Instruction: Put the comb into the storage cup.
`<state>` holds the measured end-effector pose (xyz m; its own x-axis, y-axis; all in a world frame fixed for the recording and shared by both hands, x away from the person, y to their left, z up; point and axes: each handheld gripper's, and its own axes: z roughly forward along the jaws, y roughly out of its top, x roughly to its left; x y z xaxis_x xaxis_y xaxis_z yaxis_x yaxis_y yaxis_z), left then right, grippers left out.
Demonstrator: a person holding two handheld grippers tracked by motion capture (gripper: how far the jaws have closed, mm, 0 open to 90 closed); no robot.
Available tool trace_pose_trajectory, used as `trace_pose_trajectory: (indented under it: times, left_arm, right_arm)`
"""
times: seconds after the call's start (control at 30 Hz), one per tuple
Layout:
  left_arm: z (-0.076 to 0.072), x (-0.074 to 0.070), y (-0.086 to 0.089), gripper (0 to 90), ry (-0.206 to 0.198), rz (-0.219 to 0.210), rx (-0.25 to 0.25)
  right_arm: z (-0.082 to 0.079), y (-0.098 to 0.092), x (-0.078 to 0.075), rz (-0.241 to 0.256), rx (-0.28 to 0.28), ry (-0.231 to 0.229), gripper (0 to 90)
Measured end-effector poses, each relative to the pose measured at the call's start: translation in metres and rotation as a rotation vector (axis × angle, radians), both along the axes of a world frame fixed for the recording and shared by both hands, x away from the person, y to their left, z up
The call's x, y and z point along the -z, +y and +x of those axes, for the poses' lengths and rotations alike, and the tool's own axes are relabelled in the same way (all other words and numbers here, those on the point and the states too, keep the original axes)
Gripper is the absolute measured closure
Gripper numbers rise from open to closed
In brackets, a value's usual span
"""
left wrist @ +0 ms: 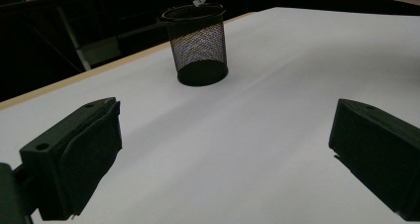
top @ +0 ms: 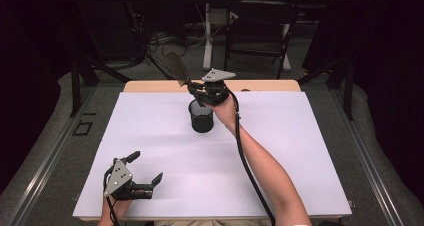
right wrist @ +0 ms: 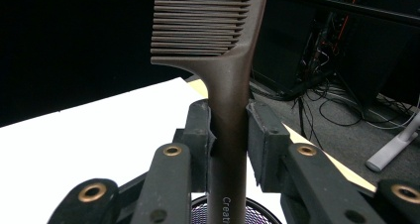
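High view: right tool (top: 196, 92) above cup (top: 201, 117)

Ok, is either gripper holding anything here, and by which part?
The right gripper is shut on a dark brown comb, clamped on its handle just below the teeth, above the black mesh cup. The left gripper is open, holding nothing.

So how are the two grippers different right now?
The right gripper is shut on a brown comb; the left gripper is open and holds nothing. The right gripper is raised over the black mesh cup near the table's far edge; the left gripper sits low at the near edge, far from the cup. Both are black, with two jaws and a grey three-cornered plate on top.
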<state>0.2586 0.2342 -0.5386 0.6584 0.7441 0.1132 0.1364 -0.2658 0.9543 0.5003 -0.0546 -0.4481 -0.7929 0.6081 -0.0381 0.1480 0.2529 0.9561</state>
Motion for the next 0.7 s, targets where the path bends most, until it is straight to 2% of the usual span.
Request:
trace_pose_trajectory:
  times: [0.7]
  left_arm:
    - [-0.0005, -0.0002, 0.0007, 0.0, -0.001, -0.001, -0.002]
  right_arm:
    - [0.0026, -0.0003, 0.0069, -0.010, 0.003, 0.019, 72.6]
